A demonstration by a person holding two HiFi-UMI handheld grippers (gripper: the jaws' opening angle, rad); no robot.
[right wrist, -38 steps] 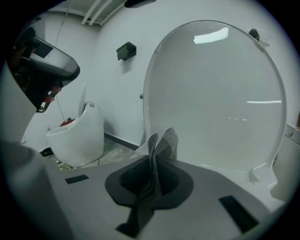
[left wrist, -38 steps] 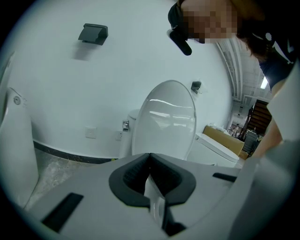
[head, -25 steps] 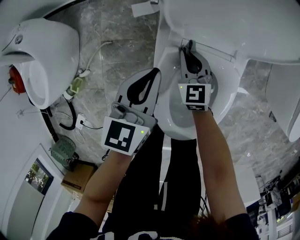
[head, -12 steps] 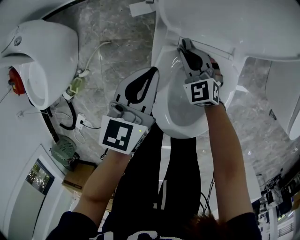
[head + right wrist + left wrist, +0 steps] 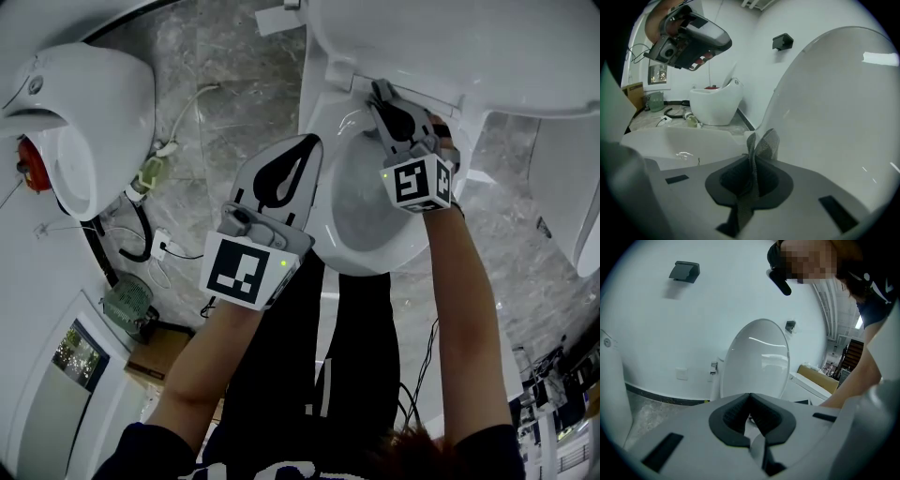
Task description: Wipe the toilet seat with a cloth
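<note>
In the right gripper view, the right gripper (image 5: 753, 165) was seen clenched on a grey mesh cloth (image 5: 761, 144), a fold of which stood up past the jaw tips. The cloth was held at the rear of the toilet seat (image 5: 679, 137), close to the foot of the raised lid (image 5: 834, 117); whether it touched the lid could not be told. In the left gripper view, the left gripper (image 5: 750, 398) was seen with its jaws pressed together and nothing between them.

In the head view, the left gripper (image 5: 307, 142) was held at centre frame, over the left edge of the seat (image 5: 322, 202). The right gripper (image 5: 380, 89) was found at the upper right of the bowl, where seat and lid meet. Compared with a second before, it had been moved up and rightward along the back of the rim, while the left gripper had hardly been shifted.

Beyond, a grey marbled floor (image 5: 220, 89) was shown, with a white cable (image 5: 187, 112) running across it, a second white toilet (image 5: 98, 103) at upper left and a cardboard box (image 5: 155, 354) at lower left.
</note>
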